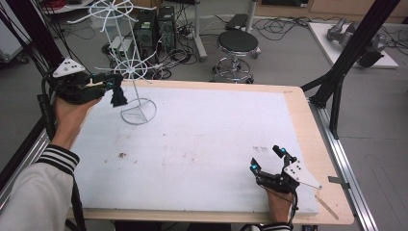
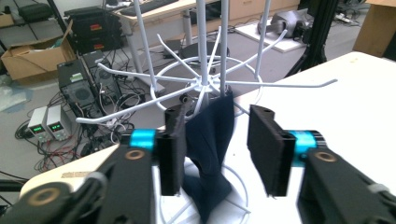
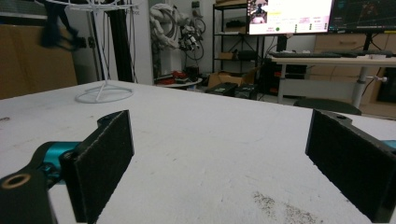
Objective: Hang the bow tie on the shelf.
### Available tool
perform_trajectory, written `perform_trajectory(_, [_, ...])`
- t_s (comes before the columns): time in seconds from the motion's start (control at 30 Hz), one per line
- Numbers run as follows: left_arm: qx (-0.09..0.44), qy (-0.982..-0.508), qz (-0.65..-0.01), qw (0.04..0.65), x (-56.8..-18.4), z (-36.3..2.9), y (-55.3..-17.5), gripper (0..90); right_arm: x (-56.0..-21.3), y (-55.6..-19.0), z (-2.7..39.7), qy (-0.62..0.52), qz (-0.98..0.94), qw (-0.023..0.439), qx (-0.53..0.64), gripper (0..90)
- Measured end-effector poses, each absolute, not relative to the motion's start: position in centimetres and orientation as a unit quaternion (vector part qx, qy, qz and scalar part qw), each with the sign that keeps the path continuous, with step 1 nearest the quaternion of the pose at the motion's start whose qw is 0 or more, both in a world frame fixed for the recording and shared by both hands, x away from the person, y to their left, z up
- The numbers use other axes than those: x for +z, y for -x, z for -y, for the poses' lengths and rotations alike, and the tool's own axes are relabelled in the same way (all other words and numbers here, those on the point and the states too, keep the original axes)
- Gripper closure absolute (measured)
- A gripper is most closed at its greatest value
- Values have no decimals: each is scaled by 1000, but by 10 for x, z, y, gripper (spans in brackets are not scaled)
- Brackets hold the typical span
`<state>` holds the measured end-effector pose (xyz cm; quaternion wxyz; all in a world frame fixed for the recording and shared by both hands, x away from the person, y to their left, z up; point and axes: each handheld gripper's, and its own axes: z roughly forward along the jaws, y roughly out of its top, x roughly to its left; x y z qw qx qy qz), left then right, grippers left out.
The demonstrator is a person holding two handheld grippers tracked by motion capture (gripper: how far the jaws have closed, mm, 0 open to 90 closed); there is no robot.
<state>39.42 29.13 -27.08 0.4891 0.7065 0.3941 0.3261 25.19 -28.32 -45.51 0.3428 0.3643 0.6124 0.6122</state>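
While the left gripper [image 2: 217, 149] stands parted around a dark sock [image 2: 210, 154] draped on the white wire rack [image 1: 132, 67], any snag pulling back could drag it off; the right gripper [image 1: 267, 159] rests wide open.

light: even, indoor | shadows: soft | glare: none | focus: background slightly soft; mild blur

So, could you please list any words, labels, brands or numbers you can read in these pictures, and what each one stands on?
None can be read.
Wall-mounted bright screens: rows of text, too small and blurred.
Small grey bench boxes with green lit displays: digits too blurred.
Dark navy sock on white wire rack: no label.
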Motion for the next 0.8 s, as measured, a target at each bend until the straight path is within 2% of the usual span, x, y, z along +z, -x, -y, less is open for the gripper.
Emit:
perform_trajectory(0.07, [328, -704, -394, 491, -270, -292, -394, 477, -455, -252, 283, -364, -612, 343, 612, 67])
perform_trajectory(0.13, [325, -702, -396, 494, -270, -292, -394, 394, -455, -252, 283, -364, -612, 342, 612, 67])
perform_trajectory(0.2, [326, -701, -393, 498, -270, -293, -392, 363, -455, -252, 283, -364, -613, 343, 612, 67])
perform_trajectory(0.27, [321, -698, -391, 507, -270, -293, -391, 285, -455, -252, 283, -364, -613, 341, 613, 67])
perform_trajectory(0.5, [333, -687, -364, 534, -273, -295, -379, 231, -455, -251, 284, -363, -611, 342, 615, 67])
perform_trajectory(0.8, [324, -668, -311, 593, -299, -298, -334, 201, -455, -252, 283, -364, -612, 340, 614, 67])
